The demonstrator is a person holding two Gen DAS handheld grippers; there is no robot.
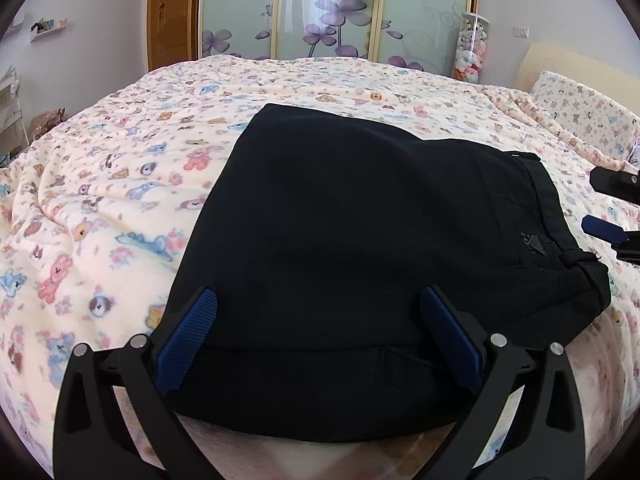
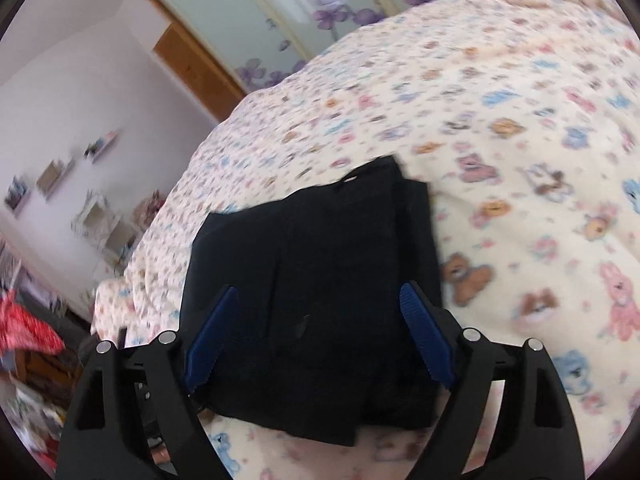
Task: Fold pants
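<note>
Black pants (image 1: 340,240) lie folded in a compact stack on the bed, waistband and small logo at the right side. My left gripper (image 1: 318,300) is open, its blue pads (image 1: 188,336) spread wide over the near folded edge, holding nothing. My right gripper (image 2: 318,300) is open over the pants (image 2: 320,280) from the waistband side, pads (image 2: 426,332) spread and empty. Its fingertips also show at the right edge of the left wrist view (image 1: 608,208), just beside the waistband.
The bed is covered by a cream blanket with teddy-bear print (image 1: 120,184). A pillow (image 1: 584,116) lies at the far right. A floral sliding wardrobe (image 1: 336,8) and a tube of plush toys (image 1: 472,48) stand behind the bed. Shelves and clutter (image 2: 60,208) lie left.
</note>
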